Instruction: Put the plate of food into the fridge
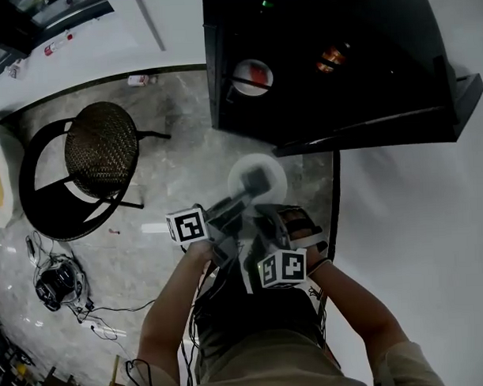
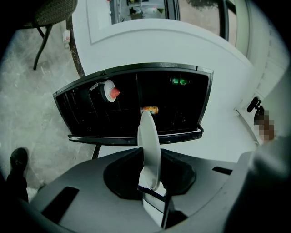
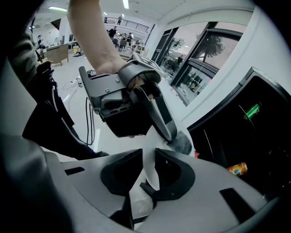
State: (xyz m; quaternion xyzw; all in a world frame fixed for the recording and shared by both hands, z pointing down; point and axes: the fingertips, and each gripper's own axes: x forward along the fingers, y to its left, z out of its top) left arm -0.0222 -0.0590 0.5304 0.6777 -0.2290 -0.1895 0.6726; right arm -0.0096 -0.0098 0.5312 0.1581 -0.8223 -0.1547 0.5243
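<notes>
Holding the plate (image 2: 149, 145) in air before the open fridge (image 2: 136, 69), jaws of left gripper (image 2: 154, 200) and right gripper (image 3: 143, 193) both pinching its rim, nearly closed. Next likely needing a level push inside.

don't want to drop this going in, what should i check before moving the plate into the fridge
1. Left gripper grip on plate: ok, jaws clamp its rim.
2. Right gripper grip: ok, jaws clamp the rim too.
3. Fridge open: ok, its interior faces the plate.
4. Room inside: cannot tell; a small dish and an orange-labelled container sit in the dark interior.
5. Food secure on plate: cannot tell, the head view is blurred there.
</notes>
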